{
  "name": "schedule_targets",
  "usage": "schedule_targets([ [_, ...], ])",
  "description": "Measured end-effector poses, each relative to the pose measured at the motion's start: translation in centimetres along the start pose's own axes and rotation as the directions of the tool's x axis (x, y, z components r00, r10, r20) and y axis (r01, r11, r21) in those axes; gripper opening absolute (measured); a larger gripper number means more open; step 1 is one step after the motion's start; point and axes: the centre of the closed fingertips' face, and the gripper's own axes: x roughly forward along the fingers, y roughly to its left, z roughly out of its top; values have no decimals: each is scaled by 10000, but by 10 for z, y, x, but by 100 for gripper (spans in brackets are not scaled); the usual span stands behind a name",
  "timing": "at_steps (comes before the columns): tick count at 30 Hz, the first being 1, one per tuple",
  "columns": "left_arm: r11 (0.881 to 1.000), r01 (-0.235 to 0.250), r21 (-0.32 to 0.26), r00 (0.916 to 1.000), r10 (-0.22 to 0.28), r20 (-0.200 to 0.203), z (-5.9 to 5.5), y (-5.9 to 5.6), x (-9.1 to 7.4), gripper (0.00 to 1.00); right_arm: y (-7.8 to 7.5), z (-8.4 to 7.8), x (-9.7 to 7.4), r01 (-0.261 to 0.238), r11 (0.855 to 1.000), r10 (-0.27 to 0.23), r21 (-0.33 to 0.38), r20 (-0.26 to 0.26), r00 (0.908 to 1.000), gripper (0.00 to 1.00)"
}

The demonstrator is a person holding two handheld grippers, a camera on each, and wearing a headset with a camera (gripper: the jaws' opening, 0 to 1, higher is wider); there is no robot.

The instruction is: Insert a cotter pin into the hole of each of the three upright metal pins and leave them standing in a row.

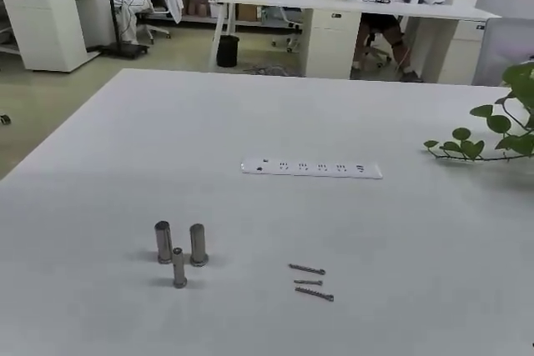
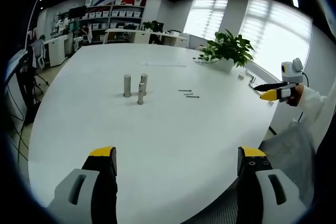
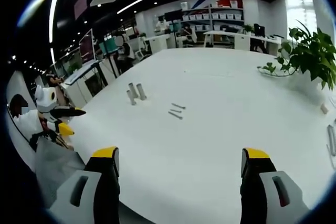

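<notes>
Not started yet: my left hand-held gripper (image 2: 177, 153) and right hand-held gripper (image 3: 181, 153) are spread, empty. Next I'd pinch one cotter pin (image 1: 307, 269) near the metal pins (image 1: 178, 266).

The desk (image 1: 400, 289) has a smooth, matt white top with only a faint, even sheen. The three metal pins (image 1: 198, 244) on it are grey metal with a dull, satin finish, slightly brighter at their top ends. Just right of the metal pins, the cotter pins (image 1: 308, 282) are thin, darker grey metal, too small to judge their surface. Beyond the metal pins, the power strip (image 1: 312, 168) looks like smooth white plastic. Far right of the metal pins, the plant (image 1: 499, 123) has smooth green leaves. The left gripper (image 2: 177, 153) and right gripper (image 3: 181, 153) have matt black jaws with yellow tips and pale grey plastic shells.
</notes>
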Motion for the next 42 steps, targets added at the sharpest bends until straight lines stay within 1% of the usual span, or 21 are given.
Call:
schedule_targets([
  [5, 10000, -39, -22, 10000, 39, 63, 2, 0, 2, 94, 0, 0, -1, 58, 10000, -58, -31, -12, 10000, 95],
  [11, 9998, -121, -132, 9995, 125, 281, 9, 3, 6, 94, -1, -2, -1, 40, 10000, -41, -65, -185, 9998, 94],
  [16, 10000, -70, 8, 9998, 69, 170, 10, 1, 10, 93, -1, -3, 0, -11, 10000, 11, -18, -202, 9998, 94],
  [20, 10000, -56, -33, 9996, 57, 281, 11, 1, 13, 93, -3, -8, 4, -41, 10000, 43, 87, -264, 9996, 94],
  [23, 9999, -152, -76, 9991, 154, 392, 13, 2, 14, 93, -3, -12, 6, -65, 10000, 66, 45, -354, 9994, 93],
  [27, 9998, -154, -140, 9992, 159, 365, 10, 0, 15, 92, -6, -17, 9, -34, 10000, 34, -4, -522, 9986, 93],
  [31, 9995, -232, -228, 9990, 240, 378, 8, 1, 17, 92, -5, -16, 10, -107, 9999, 104, -42, -526, 9986, 93],
  [34, 9995, -252, -164, 9989, 258, 394, 9, 3, 19, 91, -4, -14, 10, -127, 9999, 122, -87, -534, 9985, 93],
  [37, 9995, -324, -71, 9985, 326, 438, 13, 8, 23, 90, -3, -11, 10, -148, 9998, 141, -130, -486, 9987, 93],
  [42, 9993, -349, 124, 9978, 342, 568, 25, 14, 32, 89, -3, -10, 9, -124, 9997, 114, -199, -500, 9987, 93],
])
